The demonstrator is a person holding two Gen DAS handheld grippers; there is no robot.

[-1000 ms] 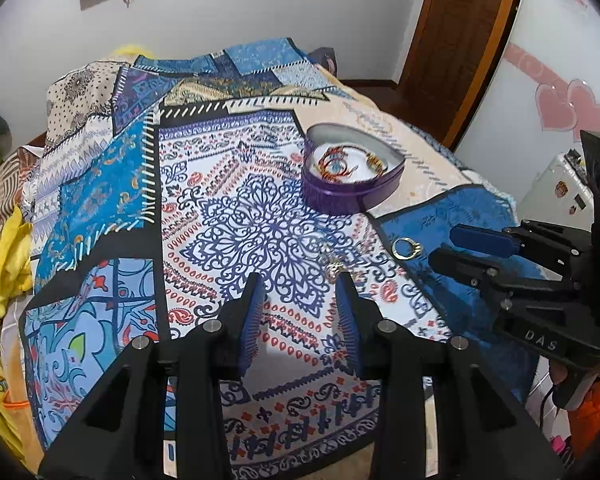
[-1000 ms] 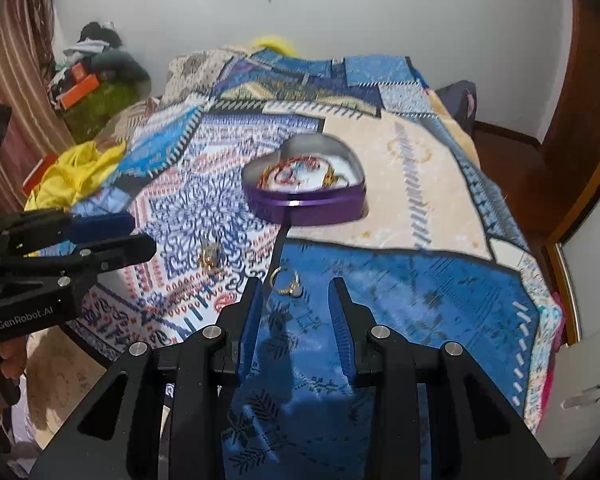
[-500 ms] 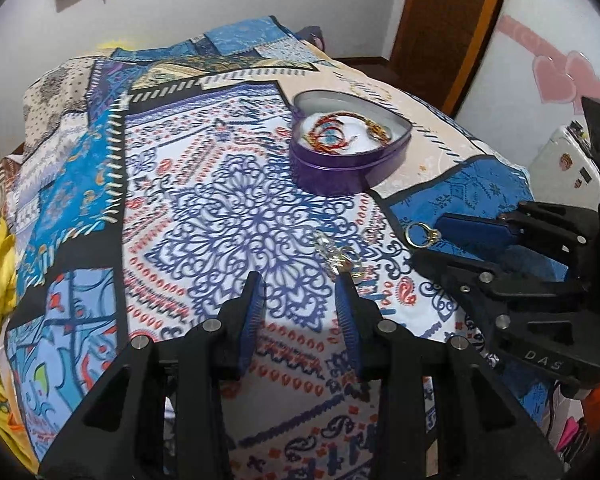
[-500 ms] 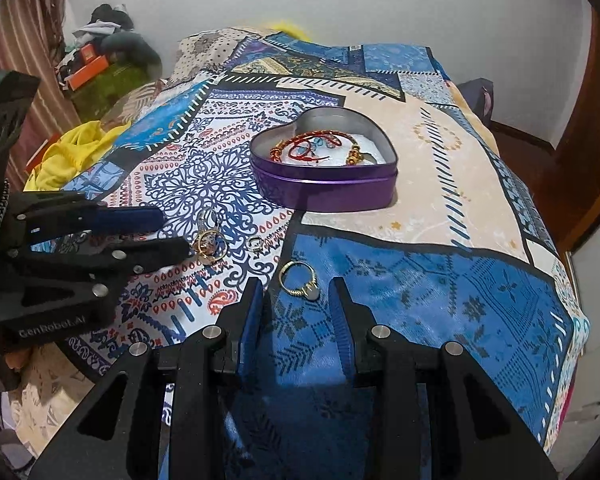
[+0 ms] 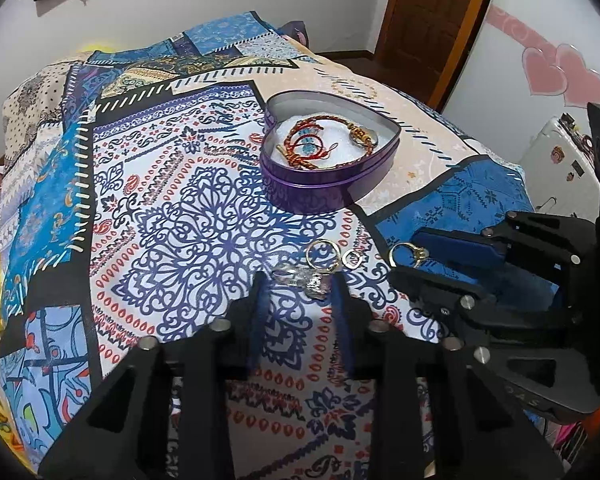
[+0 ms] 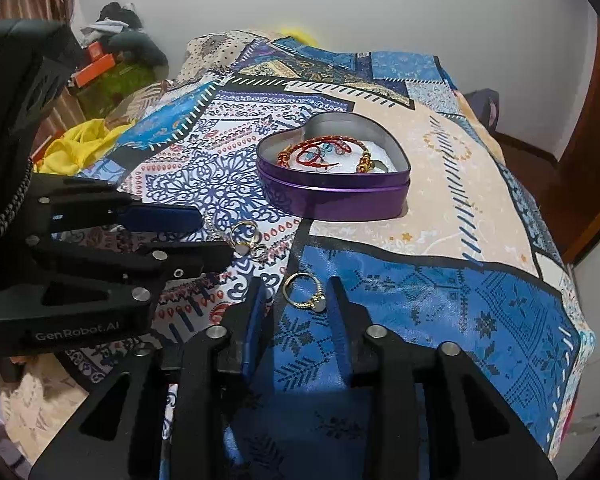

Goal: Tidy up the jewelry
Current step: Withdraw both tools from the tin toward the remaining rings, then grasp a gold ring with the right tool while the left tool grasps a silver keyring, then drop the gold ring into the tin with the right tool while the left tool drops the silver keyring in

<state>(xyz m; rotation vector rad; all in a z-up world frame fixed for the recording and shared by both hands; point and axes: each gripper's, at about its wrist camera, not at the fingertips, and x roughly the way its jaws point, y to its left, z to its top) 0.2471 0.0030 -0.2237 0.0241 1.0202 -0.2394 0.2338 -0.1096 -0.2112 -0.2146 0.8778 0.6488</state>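
Purple heart-shaped tin point(image 6: 334, 194), 1 only, sits open on the patchwork bedspread point(image 6: 440, 288) w/ red corded bracelets point(image 5: 320, 142) on white lining. Near the left gripper point(image 5: 298, 282): small tangle of gold and silver rings point(image 5: 320, 262), exact count unclear. 1 gold ring w/ pale stone point(image 6: 305, 293) lies betw. the right gripper point(image 6: 296, 286) fingers. Both pairs of fingers wide, holding nothing.
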